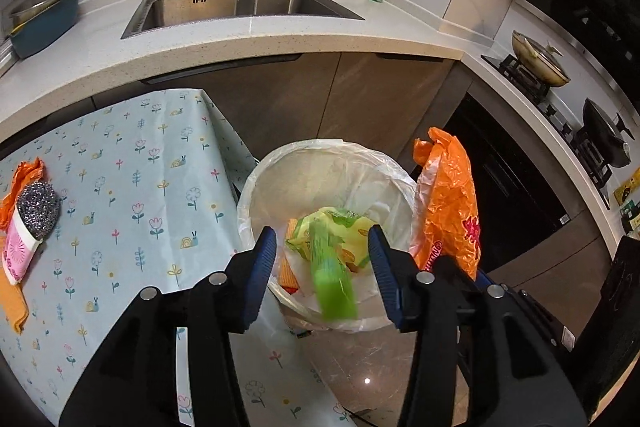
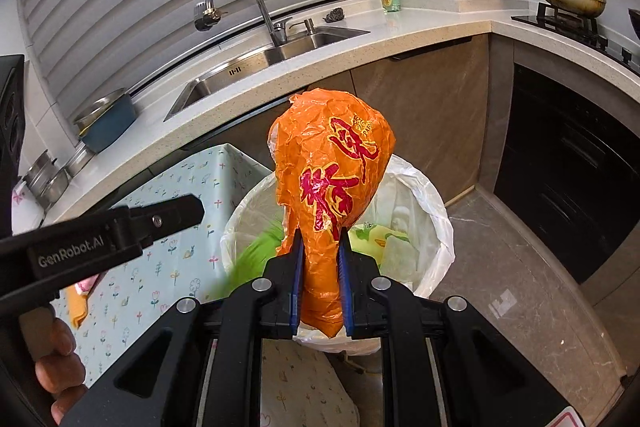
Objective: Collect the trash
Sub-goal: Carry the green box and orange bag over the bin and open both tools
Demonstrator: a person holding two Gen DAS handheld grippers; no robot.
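A round bin with a white liner (image 1: 256,183) (image 2: 436,219) stands on the floor beside the table. My left gripper (image 1: 322,241) is open above it. A blurred green packet (image 1: 334,283) is in the air between its fingers, over yellow-green wrappers (image 1: 352,227) in the bin. My right gripper (image 2: 319,243) is shut on a crumpled orange plastic bag (image 2: 332,163) with red print and holds it above the bin. The bag also shows in the left wrist view (image 1: 450,203).
A table with a floral cloth (image 1: 132,195) stands left of the bin. On it lie a steel scourer (image 1: 38,205), a pink packet (image 1: 18,251) and orange scraps (image 1: 24,175). Behind are the counter with a sink (image 1: 240,7), cabinets and a stove (image 1: 532,79).
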